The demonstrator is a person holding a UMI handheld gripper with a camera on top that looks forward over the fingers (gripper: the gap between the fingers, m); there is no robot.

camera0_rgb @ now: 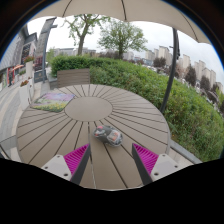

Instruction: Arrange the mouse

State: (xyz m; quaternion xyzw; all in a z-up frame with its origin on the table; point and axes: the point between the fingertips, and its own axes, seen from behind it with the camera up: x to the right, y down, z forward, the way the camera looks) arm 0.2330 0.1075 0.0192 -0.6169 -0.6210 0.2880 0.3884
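The tongs (109,160) hang over the near part of a round slatted wooden table (60,125), fingers spread wide with nothing between them. Their pink pads (76,158) face each other across an open gap, and through that gap only the table's grey-brown boards show. Neither finger touches anything.

The mouse (108,134) lies on the tabletop just ahead of the fingertips, roughly in line with the gap between them and a touch toward the right finger. It is a small, pale grey object with a darker patch on top; it rests on the slats on its own, apart from both fingers. Which way it points cannot be told.

Beyond the mouse sits the table's round centre disc (88,106), from which the slats fan out in rings. Farther still, past the table's far edge, a bench (73,76) stands against a long green hedge (130,78) that runs off to the right of the tongs. A dark slanting pole (174,70) rises to the right beyond the table, reaching toward a parasol canopy (120,10) overhead. Trees (122,38) and pale buildings (190,68) stand behind the hedge under a light sky. To the left of the tongs, beyond the table, a paved street (15,100) with more buildings runs away.
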